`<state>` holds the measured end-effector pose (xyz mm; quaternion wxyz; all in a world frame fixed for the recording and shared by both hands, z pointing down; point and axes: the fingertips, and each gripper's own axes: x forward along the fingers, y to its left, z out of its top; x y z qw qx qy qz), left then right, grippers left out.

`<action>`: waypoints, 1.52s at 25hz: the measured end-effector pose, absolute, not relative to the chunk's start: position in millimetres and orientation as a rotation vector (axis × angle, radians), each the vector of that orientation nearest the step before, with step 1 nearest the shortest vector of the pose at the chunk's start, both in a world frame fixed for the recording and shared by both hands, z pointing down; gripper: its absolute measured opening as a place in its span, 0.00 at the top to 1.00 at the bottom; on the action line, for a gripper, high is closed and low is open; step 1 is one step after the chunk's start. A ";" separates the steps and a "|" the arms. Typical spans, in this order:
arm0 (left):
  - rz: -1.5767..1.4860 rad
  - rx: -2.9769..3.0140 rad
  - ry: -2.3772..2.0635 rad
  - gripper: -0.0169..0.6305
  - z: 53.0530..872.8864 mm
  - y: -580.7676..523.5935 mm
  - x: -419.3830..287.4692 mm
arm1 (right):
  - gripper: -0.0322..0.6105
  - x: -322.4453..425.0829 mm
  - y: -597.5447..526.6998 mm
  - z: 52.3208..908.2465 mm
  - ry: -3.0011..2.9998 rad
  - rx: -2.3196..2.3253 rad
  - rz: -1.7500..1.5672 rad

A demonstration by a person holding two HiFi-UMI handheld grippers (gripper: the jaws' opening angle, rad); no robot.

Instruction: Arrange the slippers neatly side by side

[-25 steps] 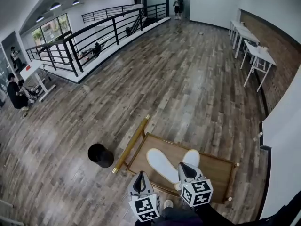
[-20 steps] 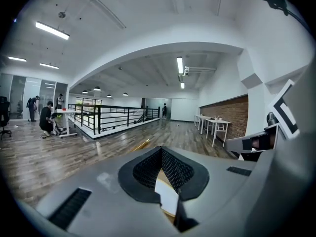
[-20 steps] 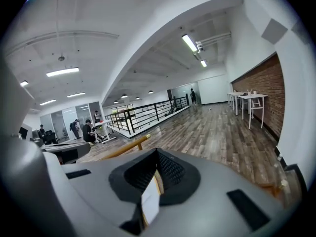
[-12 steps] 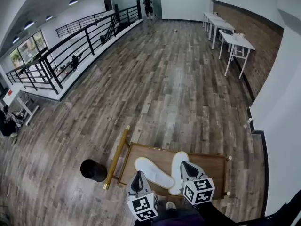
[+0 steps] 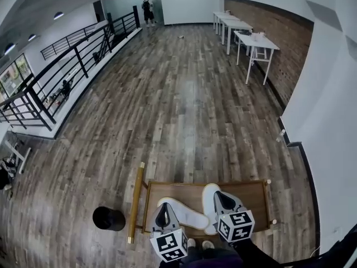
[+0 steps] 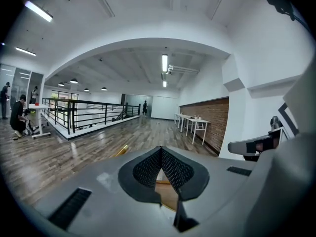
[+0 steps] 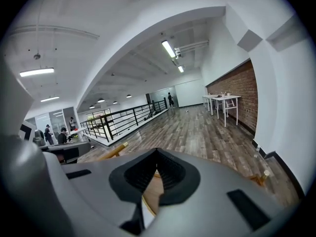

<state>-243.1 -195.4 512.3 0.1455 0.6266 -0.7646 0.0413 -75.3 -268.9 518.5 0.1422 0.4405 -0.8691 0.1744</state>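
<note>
Two white slippers lie on a low wooden platform [image 5: 254, 200] at the bottom of the head view. The left slipper [image 5: 187, 218] lies slantwise; the right slipper [image 5: 208, 193] points away from me. Their near ends meet in a V. My left gripper [image 5: 162, 211] hovers over the left slipper's near part, jaws shut and empty [image 6: 161, 150]. My right gripper [image 5: 220, 195] hangs over the right slipper, jaws shut with nothing between them [image 7: 157, 152]. Both grippers hide parts of the slippers.
A golden pole [image 5: 135, 197] runs along the platform's left side, with a black round stool [image 5: 109, 218] beside it. A white wall [image 5: 329, 127] is close on the right. White tables [image 5: 251, 41] and a black railing [image 5: 61, 77] stand far off across the wood floor.
The head view has swung round, so the platform now lies square in front of me. Both grippers moved along with it and stay shut above the slippers, which have not shifted on the platform.
</note>
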 end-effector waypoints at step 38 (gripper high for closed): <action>0.178 2.028 -1.894 0.97 543.9 -238.1 -199.8 | 0.95 -37.3 -273.1 517.8 -2.374 1.531 0.542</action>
